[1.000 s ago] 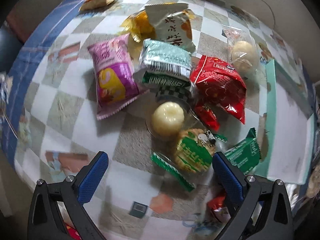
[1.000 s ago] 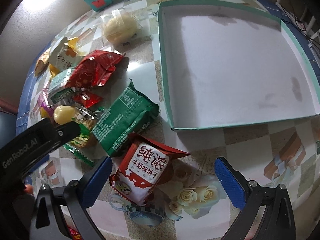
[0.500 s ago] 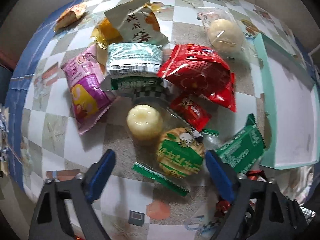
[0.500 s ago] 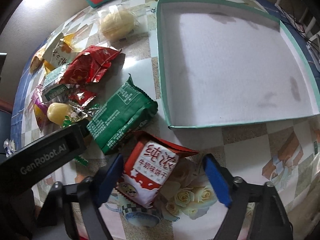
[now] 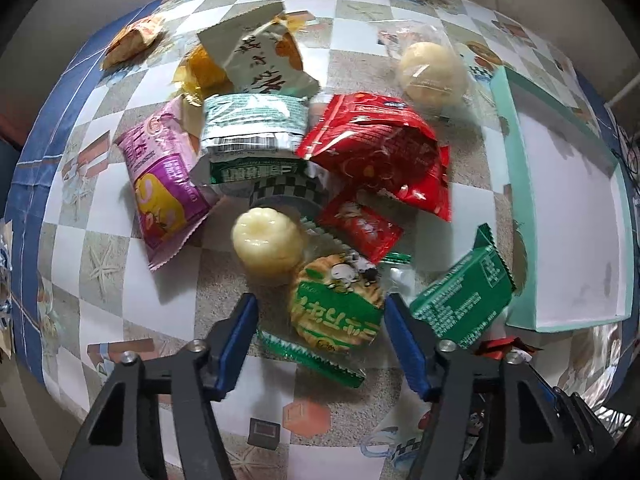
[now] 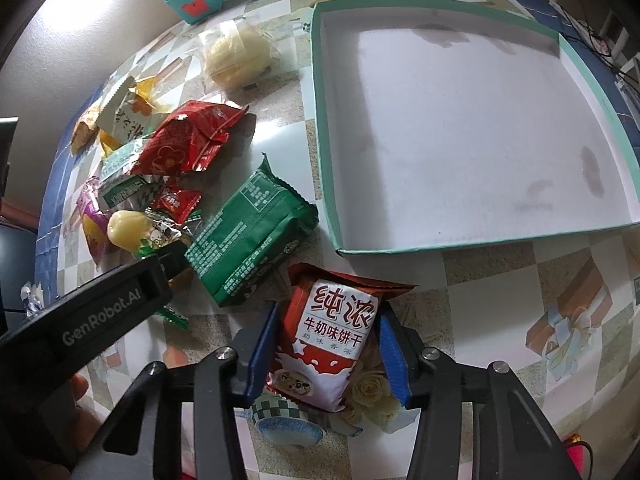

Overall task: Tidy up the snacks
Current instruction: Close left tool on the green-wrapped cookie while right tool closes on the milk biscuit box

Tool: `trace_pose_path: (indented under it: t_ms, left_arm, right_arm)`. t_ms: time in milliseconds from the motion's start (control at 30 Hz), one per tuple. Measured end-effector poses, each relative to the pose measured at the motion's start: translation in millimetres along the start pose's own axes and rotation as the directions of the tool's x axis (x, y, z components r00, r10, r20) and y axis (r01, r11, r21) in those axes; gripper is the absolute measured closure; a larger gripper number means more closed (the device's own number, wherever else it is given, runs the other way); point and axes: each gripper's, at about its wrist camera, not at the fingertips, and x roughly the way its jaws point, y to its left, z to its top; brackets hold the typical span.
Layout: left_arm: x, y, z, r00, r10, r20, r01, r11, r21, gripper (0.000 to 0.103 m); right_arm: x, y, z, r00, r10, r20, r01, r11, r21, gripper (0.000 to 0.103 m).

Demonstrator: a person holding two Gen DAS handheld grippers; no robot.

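**Both grippers closing, one snack pack each**

Right gripper (image 6: 326, 354): jaws closing around the red-and-white biscuit pack (image 6: 328, 344), which lies flat between the blue fingers (image 6: 262, 354). Pads very near both long edges, firm pressing not yet clear. Looks light and soft, a puffed foil pillow with brittle biscuits inside, so probably best taken across the middle of the body, gently, not at the thin crimped ends, which may slip or fold.

Left gripper (image 5: 320, 340): jaws closing too, with the round green cracker pack (image 5: 334, 308) between the fingers, small gaps visible on both sides. Thin, stiff and probably fragile; clear slippery film around it. Hold across the disc itself, not the loose green seal (image 5: 310, 354) under the fingertips.

Just beyond the left fingertips: pale jelly cup (image 5: 268, 240) and small red sachet (image 5: 360, 228). To the right of them, the dark green pack (image 5: 462, 298).

Farther ahead of the right fingers: the teal box (image 6: 326, 168), white floor bare, probably the place for the snacks.
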Motion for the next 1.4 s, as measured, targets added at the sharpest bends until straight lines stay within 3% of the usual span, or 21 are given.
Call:
trace_pose_path:
  t_ms: [533, 867, 1400]
  left_arm:
    - [12.5, -12.9, -2.3, 0.998, 0.069, 0.006, -0.069, 0.995, 0.066, 0.051]
    - [11.6, 0.1, -9.9, 0.999, 0.035, -0.008, -0.035, 0.999, 0.024, 0.051]
    - [-31.2, 33.5, -20.5, 0.999, 0.009, 0.053, -0.008, 1.0, -0.029, 0.051]
  right_arm:
    - [4.9, 5.4, -3.1, 1.0, -0.01, 0.002, 0.01, 1.0, -0.02, 0.053]
    - [1.3, 1.0, -5.8, 1.0, 0.016, -0.005, -0.016, 1.0, -0.012, 0.056]
    - [-21.0, -6.1, -11.5, 0.996, 0.087, 0.029, -0.087, 0.996, -0.008, 0.06]
